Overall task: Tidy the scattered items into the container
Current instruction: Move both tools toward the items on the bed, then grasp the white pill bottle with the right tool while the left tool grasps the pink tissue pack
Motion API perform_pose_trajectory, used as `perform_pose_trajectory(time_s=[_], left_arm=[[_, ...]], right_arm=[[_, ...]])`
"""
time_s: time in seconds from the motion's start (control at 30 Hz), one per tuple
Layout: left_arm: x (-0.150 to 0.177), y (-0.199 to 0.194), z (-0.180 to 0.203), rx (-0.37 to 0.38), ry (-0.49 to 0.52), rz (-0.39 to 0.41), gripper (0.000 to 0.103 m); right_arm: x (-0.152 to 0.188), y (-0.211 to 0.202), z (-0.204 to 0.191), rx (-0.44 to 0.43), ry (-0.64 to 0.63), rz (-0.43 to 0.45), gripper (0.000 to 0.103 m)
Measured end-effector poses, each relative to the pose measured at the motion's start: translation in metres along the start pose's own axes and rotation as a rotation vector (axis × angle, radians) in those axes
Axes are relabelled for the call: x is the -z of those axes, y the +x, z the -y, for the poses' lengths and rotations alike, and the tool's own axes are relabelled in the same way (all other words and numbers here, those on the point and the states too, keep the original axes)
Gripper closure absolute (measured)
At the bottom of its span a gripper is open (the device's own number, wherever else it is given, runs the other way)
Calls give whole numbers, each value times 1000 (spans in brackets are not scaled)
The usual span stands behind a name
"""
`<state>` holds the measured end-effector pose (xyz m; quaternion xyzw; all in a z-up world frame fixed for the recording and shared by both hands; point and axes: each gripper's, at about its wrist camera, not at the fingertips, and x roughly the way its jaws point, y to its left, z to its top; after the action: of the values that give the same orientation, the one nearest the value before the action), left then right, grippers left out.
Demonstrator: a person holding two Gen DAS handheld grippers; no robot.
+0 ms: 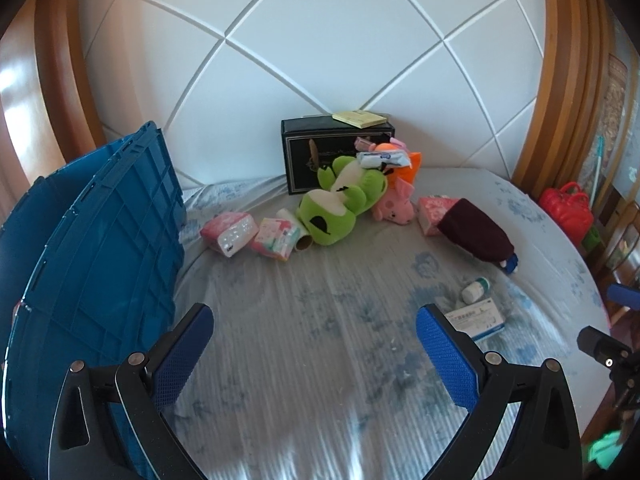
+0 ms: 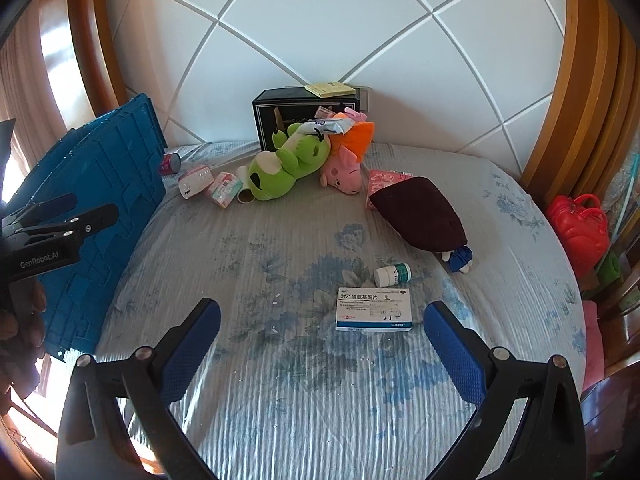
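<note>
A blue plastic crate [image 1: 100,240] stands at the bed's left edge, also in the right wrist view [image 2: 100,208]. Items lie scattered on the bed: a green plush [image 2: 284,168], a pink pig plush [image 2: 346,172], tissue packs [image 2: 196,182], a dark maroon pouch [image 2: 420,212], a white pill bottle [image 2: 392,274] and a white medicine box [image 2: 374,309]. My right gripper [image 2: 322,330] is open and empty, just short of the medicine box. My left gripper [image 1: 314,334] is open and empty over bare sheet beside the crate.
A black box [image 2: 308,116] with a yellow notepad [image 2: 330,89] on top leans against the white padded headboard [image 2: 320,32]. A red bag [image 2: 578,224] sits off the bed's right side. The bed has a grey floral sheet [image 2: 300,380].
</note>
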<state>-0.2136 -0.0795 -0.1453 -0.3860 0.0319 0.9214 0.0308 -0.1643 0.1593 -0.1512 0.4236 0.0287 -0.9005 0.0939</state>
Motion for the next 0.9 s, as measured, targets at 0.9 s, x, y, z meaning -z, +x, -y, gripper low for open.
perform_pose_trajectory(time_s=[0.9], left_arm=[[29,124,27,-96,30,-163,0]], right_arm=[[-2,267,100,50,-139,-248,0]])
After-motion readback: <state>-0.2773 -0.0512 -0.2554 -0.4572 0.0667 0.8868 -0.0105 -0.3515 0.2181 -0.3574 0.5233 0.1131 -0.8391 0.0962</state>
